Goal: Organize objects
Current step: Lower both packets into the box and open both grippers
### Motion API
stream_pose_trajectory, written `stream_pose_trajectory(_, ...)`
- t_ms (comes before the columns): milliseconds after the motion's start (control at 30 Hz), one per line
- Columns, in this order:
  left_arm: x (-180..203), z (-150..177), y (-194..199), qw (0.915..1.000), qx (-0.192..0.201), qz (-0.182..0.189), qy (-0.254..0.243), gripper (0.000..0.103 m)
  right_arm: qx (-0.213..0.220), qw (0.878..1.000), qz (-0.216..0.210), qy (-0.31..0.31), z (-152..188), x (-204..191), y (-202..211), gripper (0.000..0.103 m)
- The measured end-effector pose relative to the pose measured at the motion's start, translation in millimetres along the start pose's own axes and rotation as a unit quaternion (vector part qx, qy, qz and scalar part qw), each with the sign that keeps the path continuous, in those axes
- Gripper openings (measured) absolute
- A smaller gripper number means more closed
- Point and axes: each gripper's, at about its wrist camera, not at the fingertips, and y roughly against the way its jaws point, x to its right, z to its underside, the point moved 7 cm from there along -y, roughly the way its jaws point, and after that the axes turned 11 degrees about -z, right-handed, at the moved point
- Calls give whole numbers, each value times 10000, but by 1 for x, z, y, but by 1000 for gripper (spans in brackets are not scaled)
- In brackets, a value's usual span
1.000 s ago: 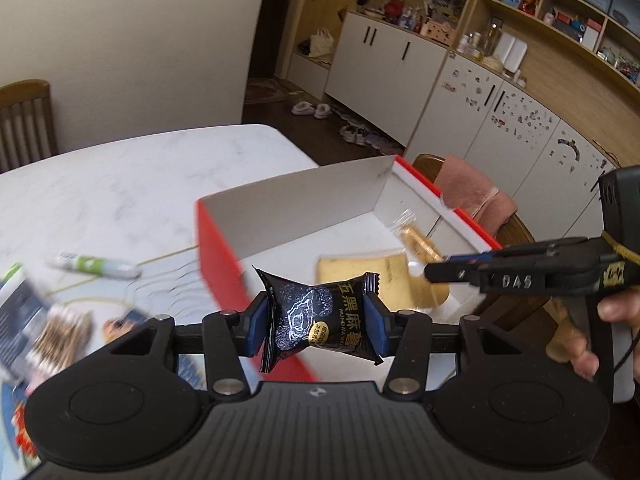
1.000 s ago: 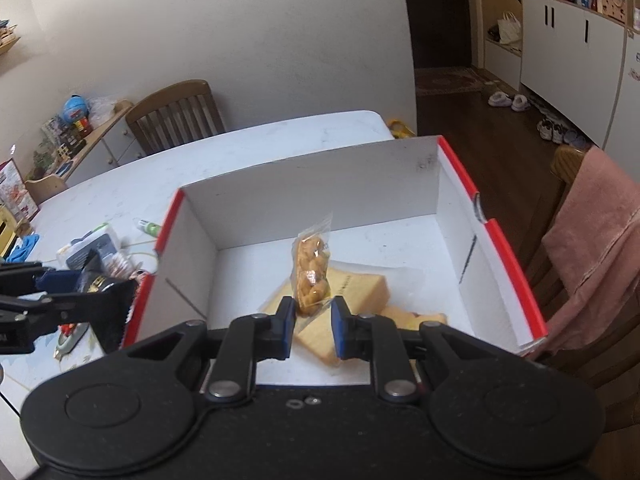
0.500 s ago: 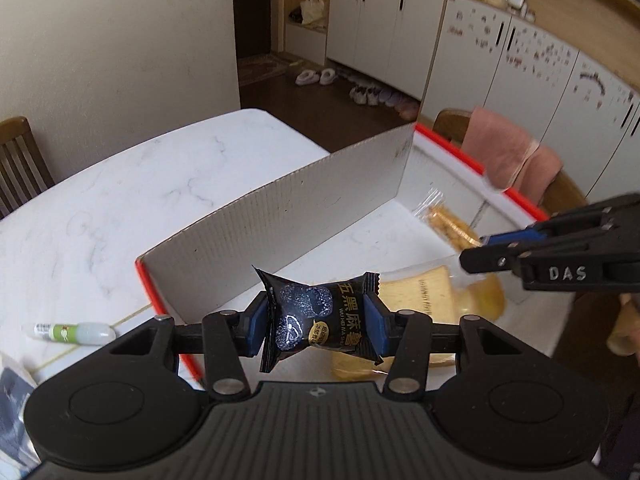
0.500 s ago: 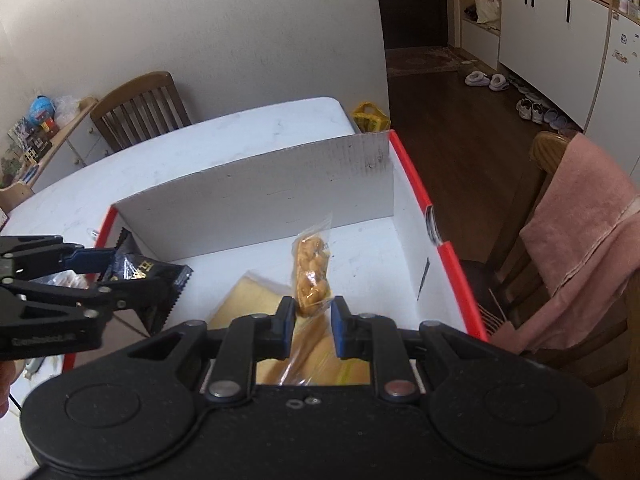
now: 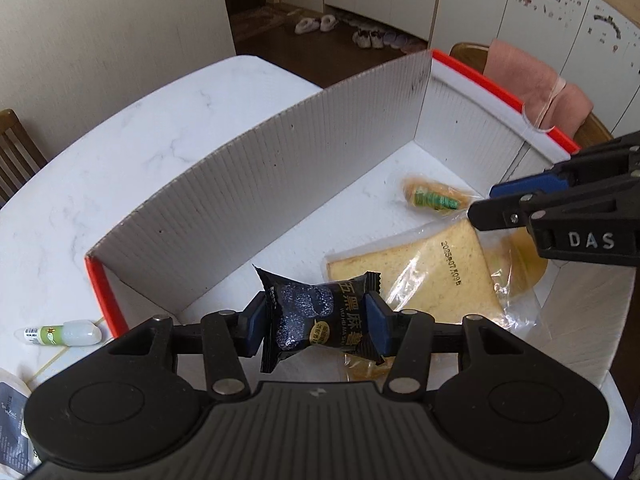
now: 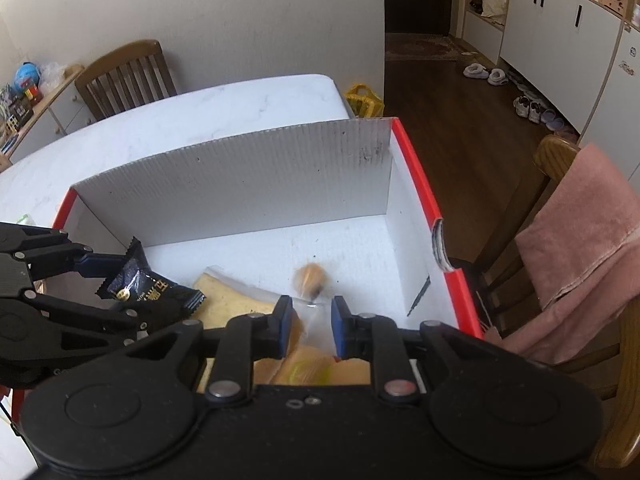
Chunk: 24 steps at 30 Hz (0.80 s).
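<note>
A red-rimmed white cardboard box (image 5: 248, 184) stands on the white table; it also shows in the right wrist view (image 6: 248, 184). My left gripper (image 5: 316, 320) is shut on a black snack packet (image 5: 320, 316) and holds it above the box's near left part. The packet also shows in the right wrist view (image 6: 148, 284). My right gripper (image 6: 307, 322) is open over the box. A clear bag of golden pastry (image 6: 310, 278) lies blurred on the box floor just ahead of it, also in the left wrist view (image 5: 432, 198). A bagged bread slice (image 5: 424, 276) lies beside it.
A small white-and-green tube (image 5: 60, 334) lies on the table left of the box. A dark packet (image 5: 12, 420) sits at the table's near left. A chair with a pink towel (image 6: 580, 252) stands right of the box. Another wooden chair (image 6: 128, 76) stands at the far side.
My right gripper has opened and the pastry bag has dropped onto the box floor. My left gripper has moved with the black packet over the box.
</note>
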Motion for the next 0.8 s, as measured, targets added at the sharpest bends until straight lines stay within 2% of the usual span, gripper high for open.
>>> stream_pose_trajectory(167,0,0,-3,9999,-104,-33,-2,59,13,10000,-75,-17,0,1,2,29)
stream_pose_trajectory(400,2,-1,1,9999,-91,89,60,69,99,9997,-193,54,2,-1,13,46)
stream_pose_trajectory(533,1,-3,11,9995,-17,248,202,72,156,9993,-305,124,3,-4,23,50)
stream_pose_trajectory(633,-1,-4,21,9990,75,302,321,79,238,9988,-369,209,4,-8,33,54)
stream_pose_trajectory(800,-9,1,36,9980,182,344,503,79,367,9979,-479,227,7,-15,49,57)
